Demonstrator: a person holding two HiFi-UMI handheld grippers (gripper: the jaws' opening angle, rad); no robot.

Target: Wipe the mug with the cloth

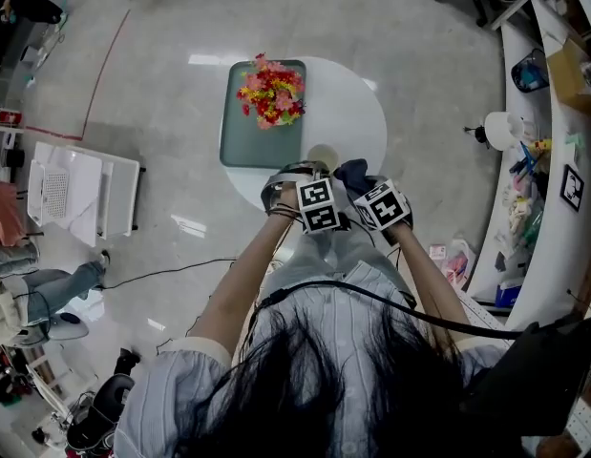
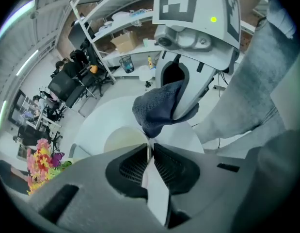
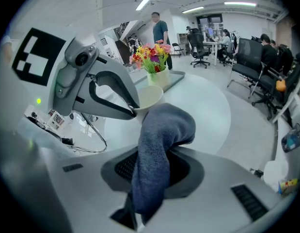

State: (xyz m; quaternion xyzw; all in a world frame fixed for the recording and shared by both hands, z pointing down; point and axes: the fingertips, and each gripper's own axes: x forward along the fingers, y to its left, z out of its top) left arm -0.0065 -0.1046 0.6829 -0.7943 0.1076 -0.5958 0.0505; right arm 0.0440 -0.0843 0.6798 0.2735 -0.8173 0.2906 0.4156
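A cream mug (image 1: 323,155) is over the near edge of the round white table (image 1: 357,113). My left gripper (image 2: 149,148) is shut on the mug's (image 2: 121,141) thin rim, one jaw inside and one outside. My right gripper (image 3: 152,165) is shut on a dark blue cloth (image 3: 157,144), which bulges out past the jaws. The cloth (image 2: 158,108) presses against the mug's rim right by the left jaws. In the right gripper view the mug (image 3: 150,96) sits just behind the cloth, held by the left gripper (image 3: 133,109). Both grippers (image 1: 319,175) (image 1: 360,184) are close together in front of me.
A green tray (image 1: 240,132) with a bunch of bright flowers (image 1: 270,92) lies on the table's far left. A white cart (image 1: 80,191) stands on the floor to the left, and a cluttered counter (image 1: 548,160) runs along the right. A person stands far back (image 3: 160,28).
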